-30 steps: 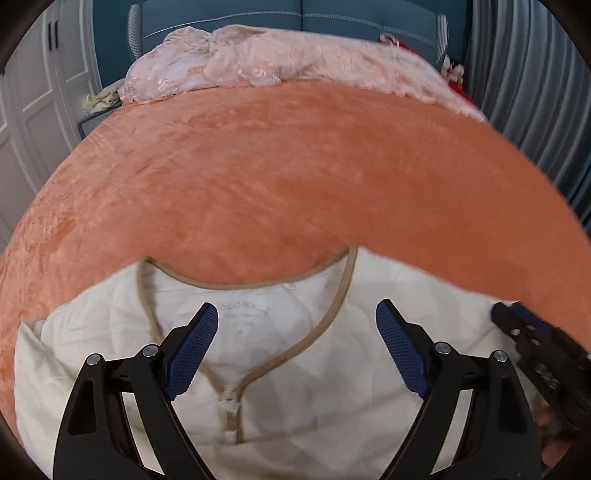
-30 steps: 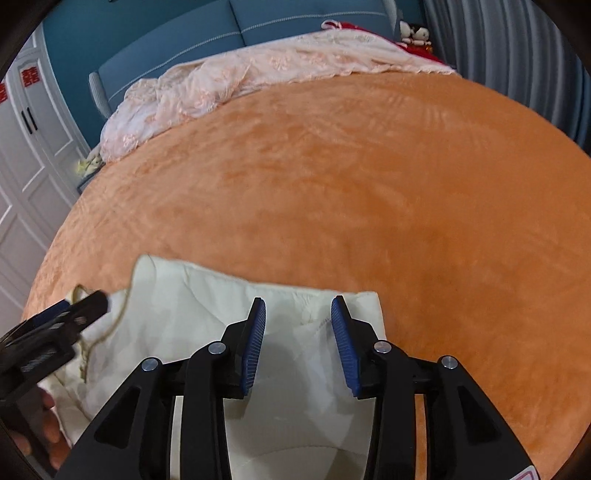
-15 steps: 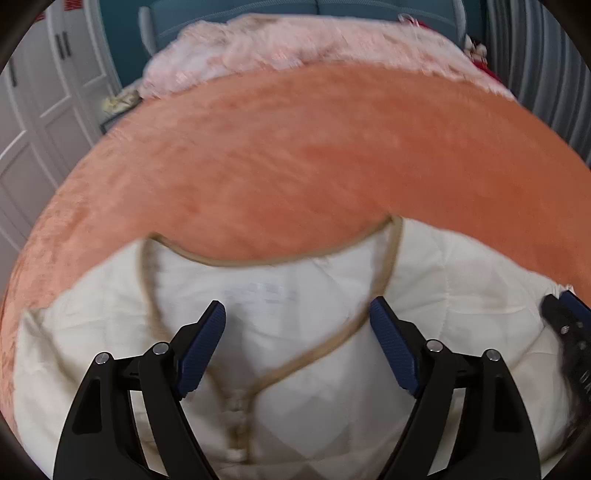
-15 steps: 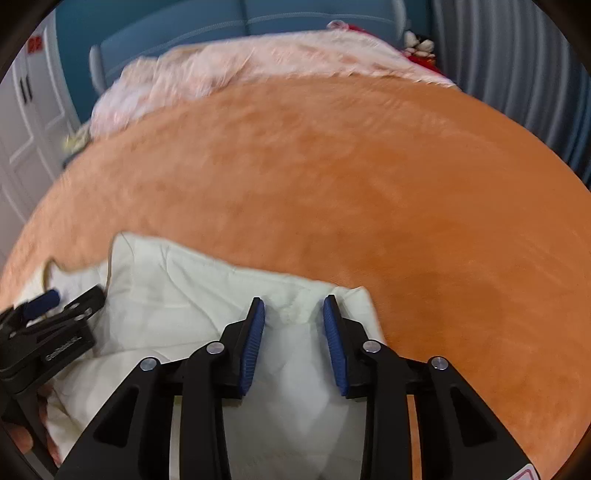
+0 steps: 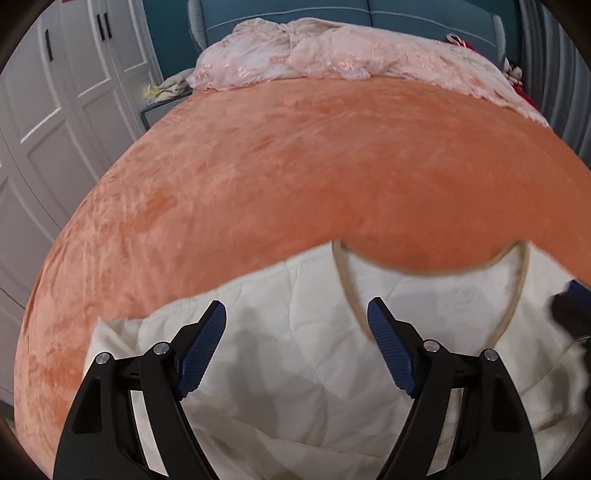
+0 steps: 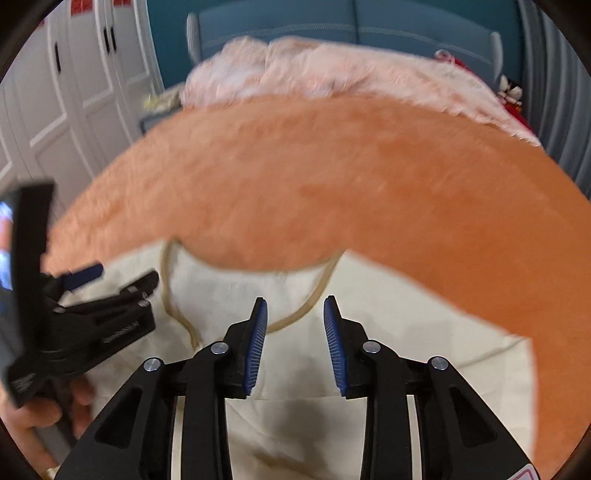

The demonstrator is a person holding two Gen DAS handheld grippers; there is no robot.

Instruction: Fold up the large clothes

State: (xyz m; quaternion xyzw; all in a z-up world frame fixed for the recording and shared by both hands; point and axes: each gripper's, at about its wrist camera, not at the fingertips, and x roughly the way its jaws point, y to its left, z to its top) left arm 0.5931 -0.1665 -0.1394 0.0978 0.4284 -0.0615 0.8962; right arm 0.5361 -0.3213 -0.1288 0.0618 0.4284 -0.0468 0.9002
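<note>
Presently the cream garment (image 5: 295,369) lies spread on the orange blanket (image 5: 295,166) at the bed's near edge. Left tool (image 5: 296,349) hangs above it, jaws wide apart after closing slightly, nothing between. Right tool (image 6: 294,343): jaws narrowed, apart, gripping nothing. No containers seen.

**Bedroom with orange bedspread, teal wall and white wardrobe**

A wide bed fills both views, covered by a plush orange bedspread (image 5: 332,166). Across its far end lies a crumpled pale pink lace cover (image 5: 351,59), and behind that stands a padded blue headboard (image 5: 424,18) with light piping, set against a teal wall (image 6: 166,37). On the left, a white panelled wardrobe (image 5: 55,92) has dark handles. On the right hangs a grey pleated curtain (image 5: 554,74). Something red (image 6: 517,110) sits at the far right corner of the bed. The light is even and soft.
</note>
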